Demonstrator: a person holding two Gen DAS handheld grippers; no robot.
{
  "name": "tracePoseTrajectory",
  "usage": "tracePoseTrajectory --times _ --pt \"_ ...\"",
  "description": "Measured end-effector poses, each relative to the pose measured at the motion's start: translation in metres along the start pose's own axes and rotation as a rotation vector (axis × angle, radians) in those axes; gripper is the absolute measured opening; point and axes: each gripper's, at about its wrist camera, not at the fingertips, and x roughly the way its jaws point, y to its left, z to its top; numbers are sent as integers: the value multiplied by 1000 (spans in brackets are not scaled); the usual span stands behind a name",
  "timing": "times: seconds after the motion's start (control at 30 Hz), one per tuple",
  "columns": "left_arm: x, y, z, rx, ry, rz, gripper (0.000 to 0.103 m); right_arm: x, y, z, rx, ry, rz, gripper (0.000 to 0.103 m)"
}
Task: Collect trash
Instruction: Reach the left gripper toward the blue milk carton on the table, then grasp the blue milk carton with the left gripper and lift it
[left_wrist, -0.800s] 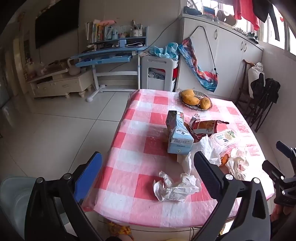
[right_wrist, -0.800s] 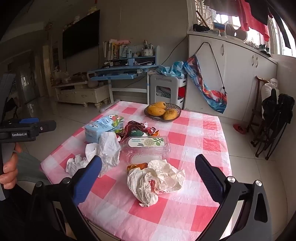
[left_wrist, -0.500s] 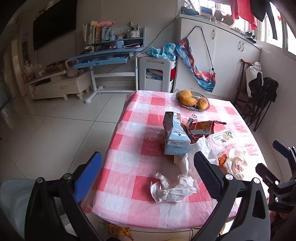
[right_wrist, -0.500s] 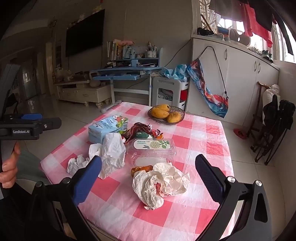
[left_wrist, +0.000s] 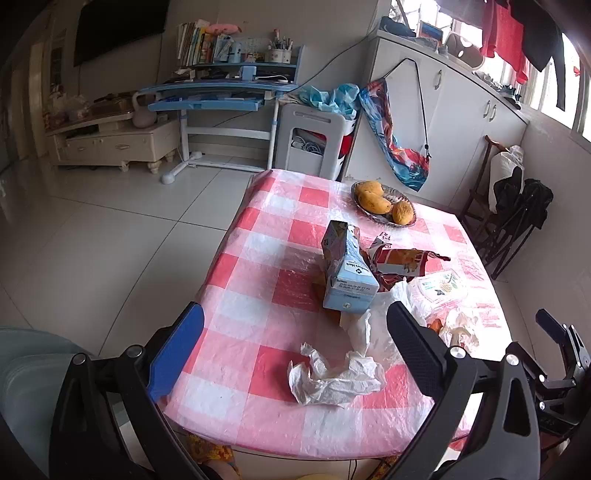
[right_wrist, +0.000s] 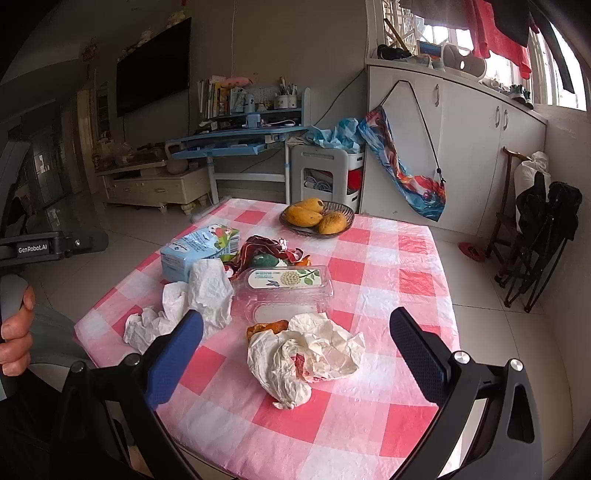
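Left gripper (left_wrist: 295, 350): jaws spread wide, holding nothing, above the tabletop's (left_wrist: 280, 291) near edge. Crumpled tissue (left_wrist: 334, 376) lies between its fingers. Carton (left_wrist: 347, 275) at 12 o'clock from the tissue, wrapper (left_wrist: 402, 260) touching its right side. Right gripper (right_wrist: 295, 354): jaws equally wide, empty. Crumpled paper (right_wrist: 306, 356) lies between its fingers; clear box (right_wrist: 286, 290) just beyond at 12 o'clock. Fruit bowl (right_wrist: 317, 218) (three mangoes) stands well apart at the far edge.
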Motion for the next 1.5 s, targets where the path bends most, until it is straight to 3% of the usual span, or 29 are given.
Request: tracePoseTrajectory --times 0.4,0.6,0.8,0.93,1.03,1.07,1.17,1.37,1.5 --pt "35 -30 18 32 72 -32 96 9 0 -7 10 62 13 97" --pt "89 -43 49 22 157 4 96 11 8 -11 -18 84 27 97" --pt "145 -67 62 138 236 118 95 16 13 -12 -56 105 18 97" --pt "167 -66 61 127 304 77 81 20 15 -14 -82 114 13 97" --pt "172 -67 58 146 309 68 54 22 16 -15 -85 120 16 97" --pt "173 -64 58 132 315 53 40 22 16 -14 -84 121 17 97" --pt "166 -56 61 98 290 23 30 22 16 -14 -83 119 17 97" --pt "134 -33 67 52 193 6 30 22 12 -16 -66 134 11 97" --pt "108 -14 70 -29 129 -46 30 24 8 -19 -52 148 5 97"
